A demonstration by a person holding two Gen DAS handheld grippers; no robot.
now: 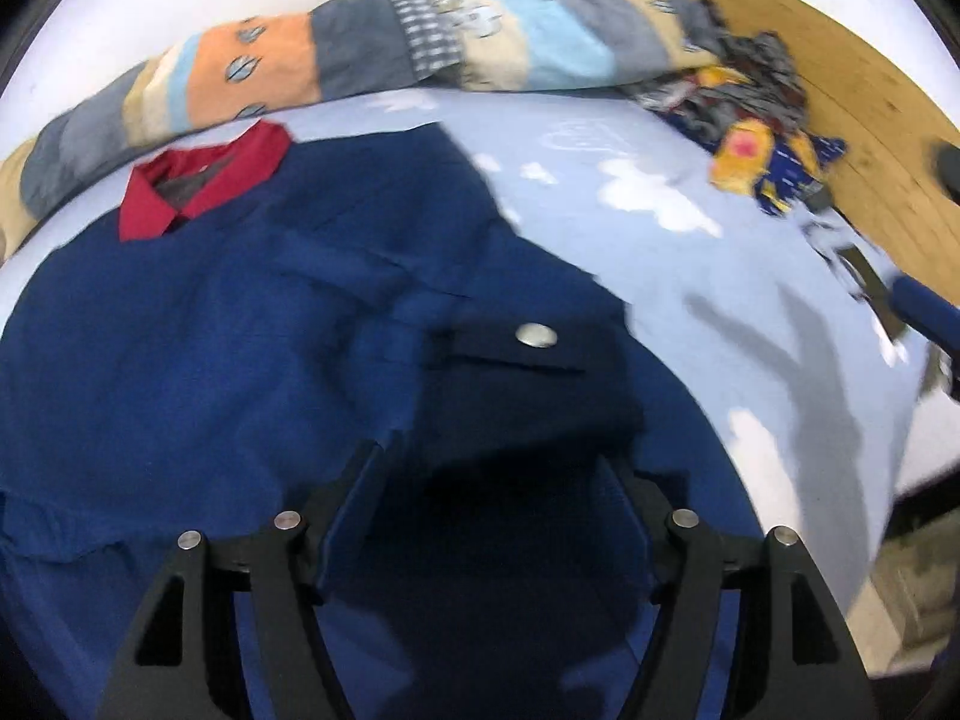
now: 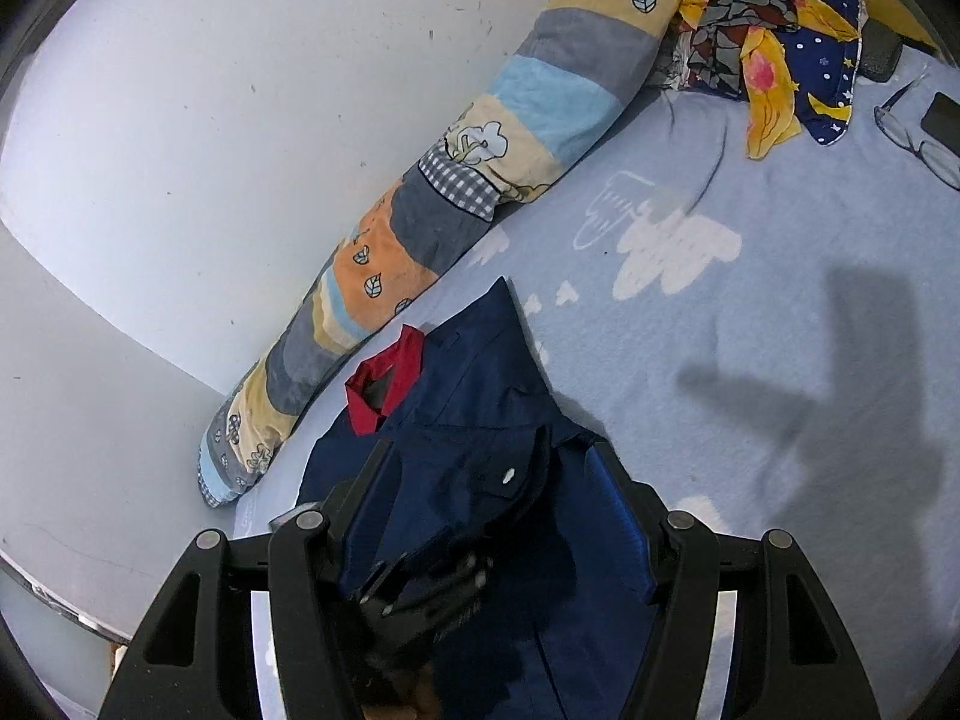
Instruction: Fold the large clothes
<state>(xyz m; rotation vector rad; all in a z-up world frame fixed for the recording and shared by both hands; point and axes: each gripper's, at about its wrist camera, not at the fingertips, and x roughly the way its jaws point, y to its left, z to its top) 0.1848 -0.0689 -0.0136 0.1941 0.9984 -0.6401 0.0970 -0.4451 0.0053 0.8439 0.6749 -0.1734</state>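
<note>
Navy cloth fills the space ahead of both claws: a blue jacket (image 1: 252,348) with a red collar (image 1: 198,186) lies flat on the bed (image 1: 690,300), on its pale blue cloud-print sheet. The left claw (image 1: 498,516) stands spread just above the jacket, its jaws wide with nothing pressed between the pads; directly ahead of its tips sits a dark cuff or flap with a silver snap (image 1: 536,335), laid on top of the body. The right claw (image 2: 486,480) is spread too, straddling the same garment without gripping it, the snap flap showing between its fingers. From either claw the jacket's long axis runs away toward the collar, which lies at the far end, up and to the left. The left claw looks the nearer to the flap, so the next fold likely starts there. Beyond the collar a striped patchwork bolster (image 2: 432,222) lies against the wall. No containers are in view; a heap of patterned clothes (image 2: 774,30) sits well off, far right
</note>
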